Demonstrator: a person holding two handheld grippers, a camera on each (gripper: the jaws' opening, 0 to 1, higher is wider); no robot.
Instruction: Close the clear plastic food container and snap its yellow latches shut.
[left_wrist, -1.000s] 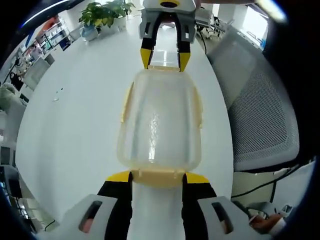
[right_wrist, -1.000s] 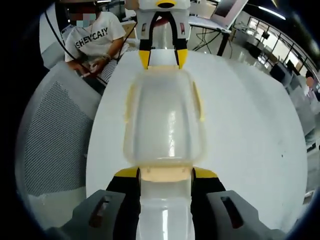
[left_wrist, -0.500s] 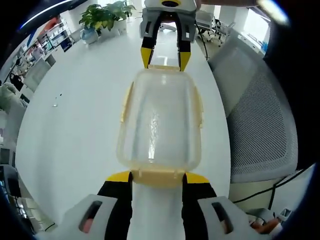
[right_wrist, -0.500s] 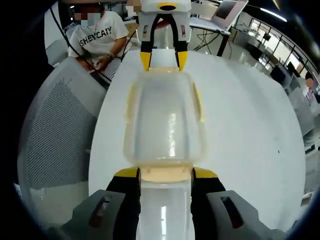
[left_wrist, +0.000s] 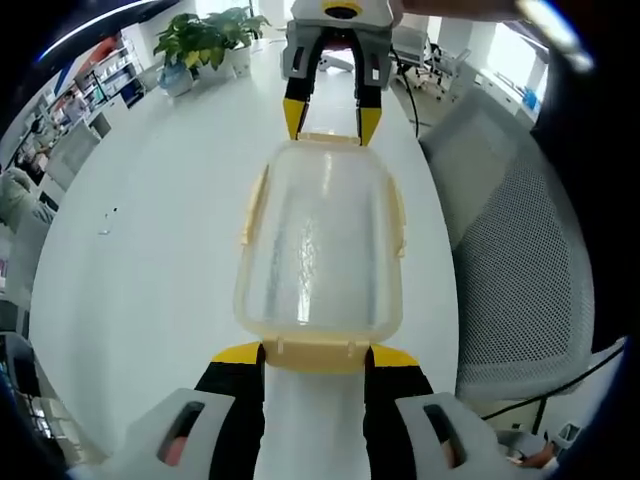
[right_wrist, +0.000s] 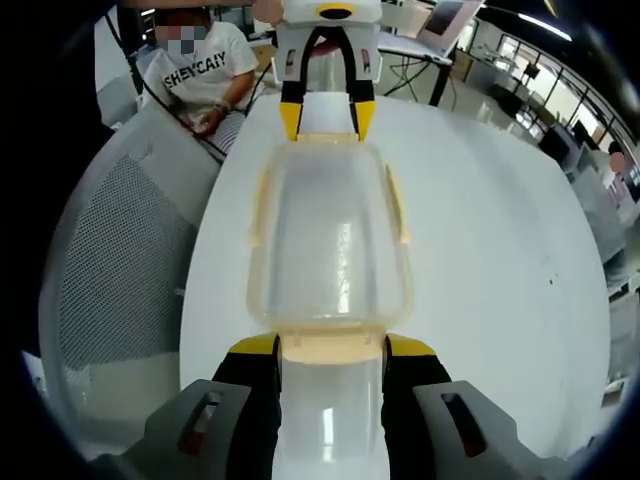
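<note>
Left gripper view
Container (left_wrist: 320, 245): clear plastic with its lid on, lying lengthwise on a white table (left_wrist: 140, 260), its far end pointing away from the camera.
Latches (left_wrist: 255, 205): pale yellow flaps along both long sides and at both ends, all lying flat against the box.
Left gripper (left_wrist: 315, 352): yellow-tipped black jaws set about as wide as the near end latch, one tip at each of its corners, touching or just beside it; whether they press on it I cannot tell.
Right gripper (left_wrist: 328, 122): reaching in from the far side, its tips spread to the width of the far end latch and standing right at it.
Surroundings: a grey mesh chair (left_wrist: 520, 250) stands beside the table on the right; potted plants (left_wrist: 205, 35) sit at the table's far edge.

Right gripper view
Container (right_wrist: 330, 235): the same closed box seen from its other end, midway between the two grippers on the table (right_wrist: 490, 250).
Right gripper (right_wrist: 330, 350): jaws flanking the near end latch (right_wrist: 330, 347), tips against its corners; a firm grip cannot be confirmed.
Left gripper (right_wrist: 326, 118): opposite, tips at the far end latch, spread to match it.
Surroundings: a mesh chair (right_wrist: 125, 270) stands to the left; a seated person (right_wrist: 195, 75) in a white printed T-shirt is beyond it.
</note>
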